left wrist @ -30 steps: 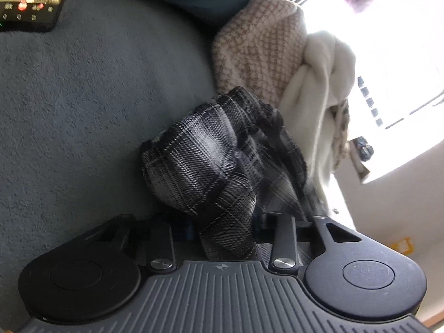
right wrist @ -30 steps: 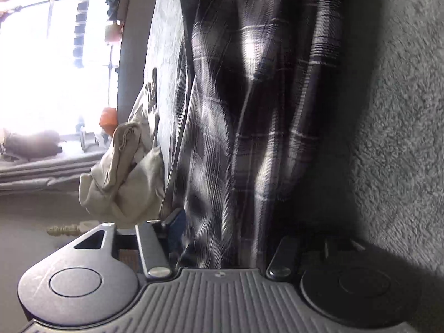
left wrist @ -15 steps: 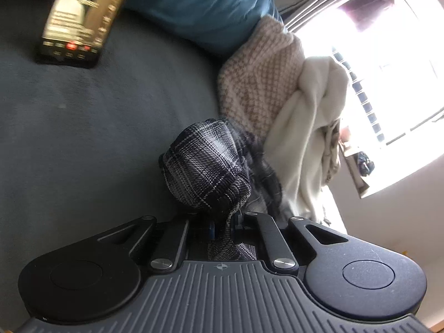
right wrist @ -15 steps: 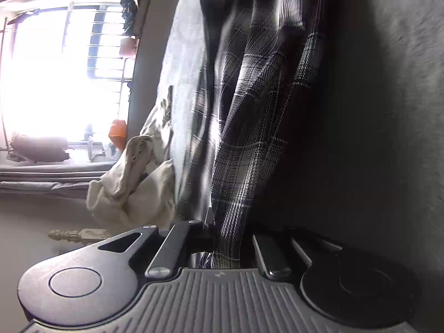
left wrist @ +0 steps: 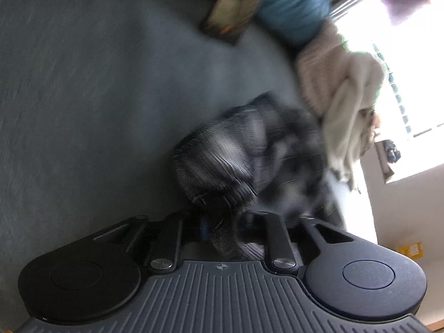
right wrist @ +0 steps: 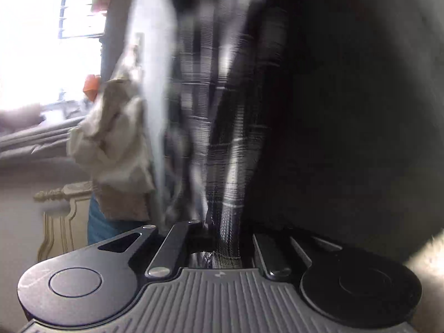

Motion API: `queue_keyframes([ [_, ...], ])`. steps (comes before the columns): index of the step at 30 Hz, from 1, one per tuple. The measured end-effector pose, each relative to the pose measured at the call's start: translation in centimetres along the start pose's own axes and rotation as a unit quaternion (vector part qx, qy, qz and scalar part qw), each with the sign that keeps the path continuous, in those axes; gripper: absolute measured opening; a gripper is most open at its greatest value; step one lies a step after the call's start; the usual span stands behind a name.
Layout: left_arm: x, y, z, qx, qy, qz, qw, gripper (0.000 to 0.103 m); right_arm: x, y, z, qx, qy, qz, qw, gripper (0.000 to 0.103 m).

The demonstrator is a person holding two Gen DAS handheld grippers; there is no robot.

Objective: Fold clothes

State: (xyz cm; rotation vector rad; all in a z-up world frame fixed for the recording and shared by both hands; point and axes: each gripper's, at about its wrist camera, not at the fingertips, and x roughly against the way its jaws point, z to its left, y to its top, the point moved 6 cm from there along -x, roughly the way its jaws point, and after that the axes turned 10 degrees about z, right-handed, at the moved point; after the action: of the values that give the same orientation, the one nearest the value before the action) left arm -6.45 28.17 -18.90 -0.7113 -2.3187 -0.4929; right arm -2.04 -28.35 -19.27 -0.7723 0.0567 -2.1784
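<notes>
Motion blur smears both views. At lower centre, the left gripper (left wrist: 222,229) has jaws opening with the plaid shirt (left wrist: 236,149) bunched between them on the grey bed (left wrist: 97,97). The right gripper (right wrist: 222,238) has jaws opening around a shirt fold.

Blown-out window (left wrist: 410,63) glare at right of the left view, upper left of the right; motion blur throughout, edges fisheye-bent.

- We see the left gripper (left wrist: 224,227): black ribbed body, two round discs, silver screws.
- Our right gripper (right wrist: 222,238): greyer ribbed body, same discs and screws.
</notes>
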Motion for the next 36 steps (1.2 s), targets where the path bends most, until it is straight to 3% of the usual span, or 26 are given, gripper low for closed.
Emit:
queue_keyframes([
  [2,0.1,0.6,-0.1,-0.016,-0.009,0.013,0.9997,0.026,-0.3,0.2,-0.5,-0.012,-0.014,0.009,1.000,0.025],
  [4,0.7,1.3,-0.6,-0.046,-0.001,0.021,0.9987,0.035,-0.1,0.3,-0.3,-0.011,-0.032,0.014,0.999,0.050],
  [6,1.7,1.8,-1.2,-0.079,0.009,0.020,0.9966,0.039,0.9,0.1,0.6,0.007,-0.054,0.012,0.998,0.054],
  [9,3.7,2.7,-2.0,-0.133,0.032,0.011,0.9905,0.045,3.1,-0.3,3.0,0.080,-0.116,0.008,0.990,0.062],
  [12,6.3,3.8,-2.0,-0.180,0.073,-0.037,0.9804,0.051,6.0,-0.6,5.7,0.181,-0.215,-0.026,0.959,0.065],
  [15,7.3,4.7,-3.1,-0.222,0.078,-0.079,0.9688,0.053,7.1,-1.8,8.7,0.308,-0.294,-0.073,0.902,0.065],
  [18,4.8,5.1,-6.2,-0.280,0.080,-0.077,0.9535,0.053,4.3,-5.1,11.0,0.448,-0.307,-0.070,0.837,0.065],
  [19,3.6,4.9,-7.5,-0.308,0.085,-0.077,0.9444,0.053,2.3,-6.5,11.9,0.495,-0.304,-0.061,0.812,0.064],
  [22,-0.9,4.1,-11.3,-0.400,0.102,-0.055,0.9094,0.053,-3.9,-10.4,14.4,0.624,-0.294,-0.033,0.723,0.062],
  [24,-3.5,3.3,-12.8,-0.457,0.122,-0.030,0.8807,0.052,-8.3,-12.9,15.6,0.700,-0.287,-0.017,0.654,0.061],
  [26,-5.2,2.7,-13.5,-0.499,0.141,-0.030,0.8544,0.052,-12.7,-15.4,16.7,0.768,-0.277,0.000,0.578,0.060],
  [28,-6.4,2.2,-13.9,-0.534,0.155,-0.033,0.8302,0.053,-15.8,-16.4,17.4,0.797,-0.271,0.009,0.540,0.060],
  [30,-7.0,2.2,-13.7,-0.550,0.161,-0.039,0.8183,0.053,-18.5,-17.2,17.8,0.817,-0.266,0.020,0.511,0.059],
  [31,-7.3,2.2,-13.5,-0.550,0.162,-0.039,0.8184,0.053,-19.7,-17.3,17.7,0.822,-0.268,0.026,0.502,0.058],
  [36,-8.1,3.0,-12.1,-0.525,0.155,-0.030,0.8365,0.052,-24.7,-16.6,16.6,0.832,-0.297,0.050,0.466,0.047],
])
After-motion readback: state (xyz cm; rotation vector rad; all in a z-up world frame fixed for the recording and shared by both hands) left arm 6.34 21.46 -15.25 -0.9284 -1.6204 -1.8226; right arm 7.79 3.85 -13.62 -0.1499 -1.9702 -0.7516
